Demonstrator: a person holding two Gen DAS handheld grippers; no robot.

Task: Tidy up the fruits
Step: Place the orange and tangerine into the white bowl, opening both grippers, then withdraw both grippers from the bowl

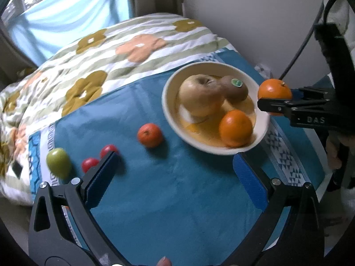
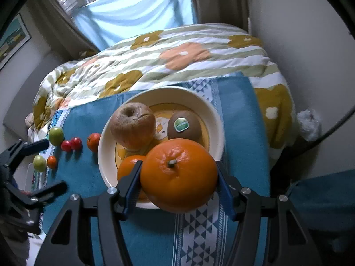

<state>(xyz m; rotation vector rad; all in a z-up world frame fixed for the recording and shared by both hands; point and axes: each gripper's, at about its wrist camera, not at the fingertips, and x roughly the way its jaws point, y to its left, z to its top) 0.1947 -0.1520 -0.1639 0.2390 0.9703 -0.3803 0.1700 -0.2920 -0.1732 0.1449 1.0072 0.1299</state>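
Right gripper clenched on big orange, at near rim of bowl. Left gripper released, jaws wide, over blue cloth. In bowl: small orange, apple, kiwi. Left on cloth: tangerine, two red tomatoes, green fruit. Far: flowered quilt.

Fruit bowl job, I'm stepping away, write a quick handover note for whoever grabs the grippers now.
Right gripper: jaws shut on a large orange, held at the near rim of the bowl.
Left gripper: open, empty, over the blue cloth.
Done: apple, kiwi and small orange in the bowl.
Left: release the large orange; collect the mandarin, two red fruits, green fruit and the rest.
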